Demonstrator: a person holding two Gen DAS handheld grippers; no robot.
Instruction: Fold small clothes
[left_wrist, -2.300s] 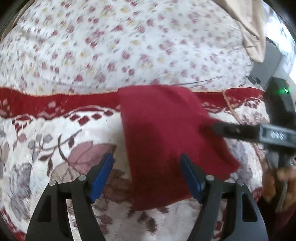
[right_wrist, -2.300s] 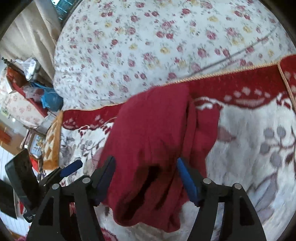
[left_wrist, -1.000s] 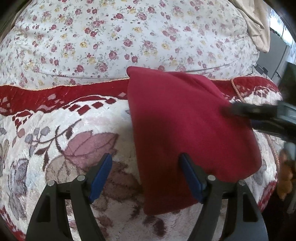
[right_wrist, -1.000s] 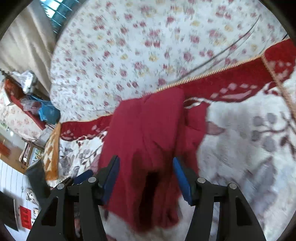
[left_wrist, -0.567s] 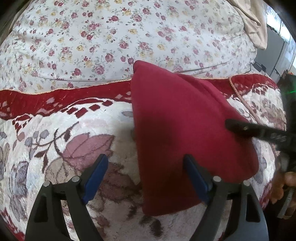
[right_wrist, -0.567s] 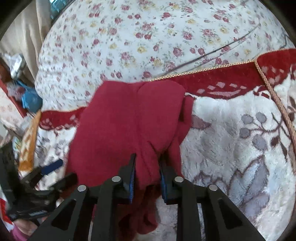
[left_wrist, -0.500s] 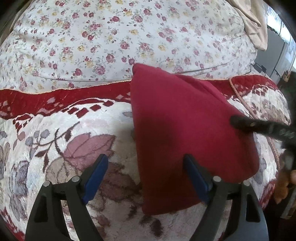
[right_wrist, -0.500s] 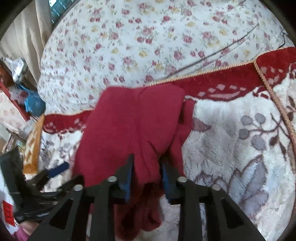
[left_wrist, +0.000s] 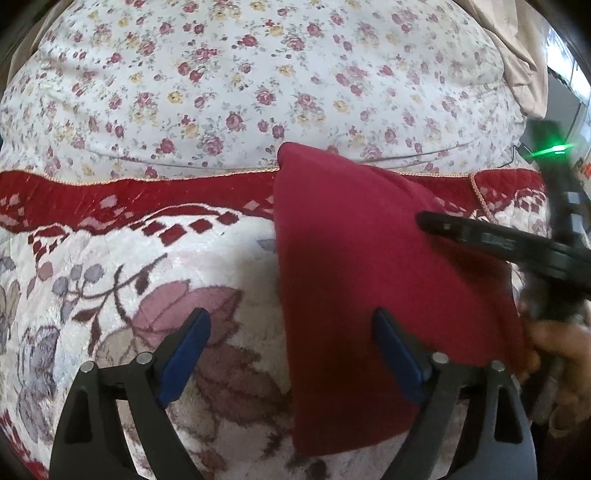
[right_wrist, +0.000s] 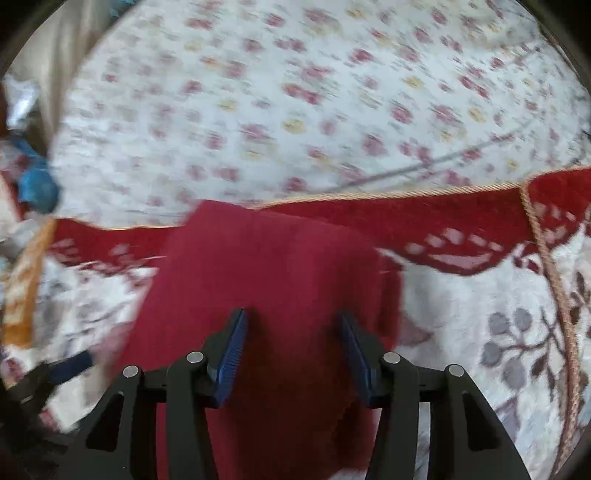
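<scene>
With both the left gripper (left_wrist: 290, 349) and right gripper (right_wrist: 291, 350) spread wide, holding nothing, over the red garment (left_wrist: 369, 266) lying flat on the blanket's (left_wrist: 110, 266) right side, we'd pinch matching edges evenly.

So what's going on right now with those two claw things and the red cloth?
Left gripper open, hovering. Right gripper open over the red garment, gripping nothing. Garment lies folded on the patterned blanket. Nothing in the way.
</scene>
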